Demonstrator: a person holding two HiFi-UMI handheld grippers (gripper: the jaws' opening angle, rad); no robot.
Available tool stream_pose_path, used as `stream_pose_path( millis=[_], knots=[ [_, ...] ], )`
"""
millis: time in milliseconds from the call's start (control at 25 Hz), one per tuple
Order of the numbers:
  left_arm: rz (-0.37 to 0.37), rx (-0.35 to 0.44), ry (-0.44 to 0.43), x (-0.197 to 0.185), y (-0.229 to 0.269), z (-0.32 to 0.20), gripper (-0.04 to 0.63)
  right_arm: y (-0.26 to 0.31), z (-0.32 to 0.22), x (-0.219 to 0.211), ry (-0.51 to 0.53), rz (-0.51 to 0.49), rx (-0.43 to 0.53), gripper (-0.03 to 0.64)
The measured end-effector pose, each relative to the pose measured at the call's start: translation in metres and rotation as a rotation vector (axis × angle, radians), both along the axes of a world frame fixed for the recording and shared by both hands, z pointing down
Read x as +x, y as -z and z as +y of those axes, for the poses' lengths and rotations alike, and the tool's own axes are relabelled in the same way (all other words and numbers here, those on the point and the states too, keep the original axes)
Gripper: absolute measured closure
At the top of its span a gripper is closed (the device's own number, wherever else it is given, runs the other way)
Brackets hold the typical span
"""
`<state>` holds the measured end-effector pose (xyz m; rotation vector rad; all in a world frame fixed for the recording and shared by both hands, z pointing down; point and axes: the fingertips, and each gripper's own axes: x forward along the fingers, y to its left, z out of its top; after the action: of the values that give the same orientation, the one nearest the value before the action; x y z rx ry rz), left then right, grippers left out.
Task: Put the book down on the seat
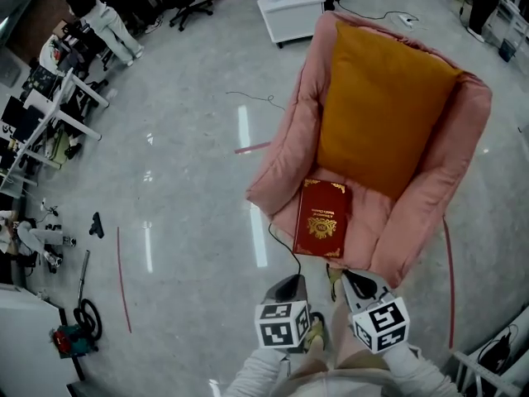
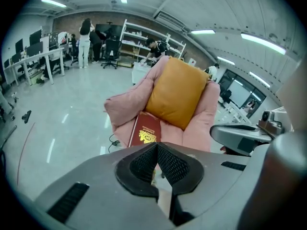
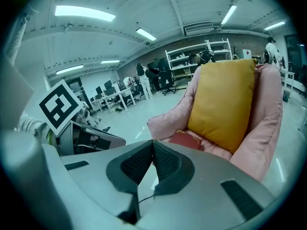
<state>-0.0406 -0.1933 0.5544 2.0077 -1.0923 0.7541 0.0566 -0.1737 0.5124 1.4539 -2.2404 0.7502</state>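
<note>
A dark red book (image 1: 321, 218) with gold print lies flat on the seat of the pink armchair (image 1: 285, 168), in front of the orange cushion (image 1: 380, 110). The same book (image 2: 145, 129) shows beyond the left jaws, and a corner of the book (image 3: 186, 140) beyond the right jaws. My left gripper (image 1: 291, 289) and right gripper (image 1: 355, 284) hang side by side near the chair's front edge, apart from the book. Both are shut with nothing between their pads.
A black cable (image 1: 281, 246) trails on the floor by the chair's front left corner. A white cabinet (image 1: 289, 7) stands behind the chair. Desks, office chairs and people (image 1: 103, 19) fill the far left. Red tape lines (image 1: 122, 279) mark the glossy floor.
</note>
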Motion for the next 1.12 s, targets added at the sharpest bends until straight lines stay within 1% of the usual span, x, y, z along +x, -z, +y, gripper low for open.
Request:
stream_pose_path(
  millis=[160, 280, 400, 600, 840, 1120],
  knots=[
    [0.026, 0.03, 0.009, -0.006, 0.029, 0.014, 0.589, 0.019, 0.015, -0.007, 0.028, 0.02, 0.021, 0.612],
    [0.061, 0.035, 0.016, -0.009, 0.046, 0.027, 0.589, 0.032, 0.029, -0.013, 0.039, 0.024, 0.03, 0.612],
    [0.075, 0.048, 0.018, -0.015, 0.061, 0.041, 0.589, 0.043, 0.043, -0.02, 0.05, 0.035, 0.041, 0.612],
    [0.087, 0.081, -0.007, -0.023, 0.086, 0.061, 0.589, 0.062, 0.064, -0.031, 0.038, 0.007, 0.045, 0.612],
    [0.096, 0.1, -0.033, -0.034, 0.097, 0.087, 0.589, 0.074, 0.086, -0.042, 0.049, 0.028, 0.088, 0.612],
    [0.101, 0.112, -0.066, -0.04, 0.101, 0.108, 0.589, 0.084, 0.103, -0.047, 0.028, 0.036, 0.125, 0.612]
  ],
)
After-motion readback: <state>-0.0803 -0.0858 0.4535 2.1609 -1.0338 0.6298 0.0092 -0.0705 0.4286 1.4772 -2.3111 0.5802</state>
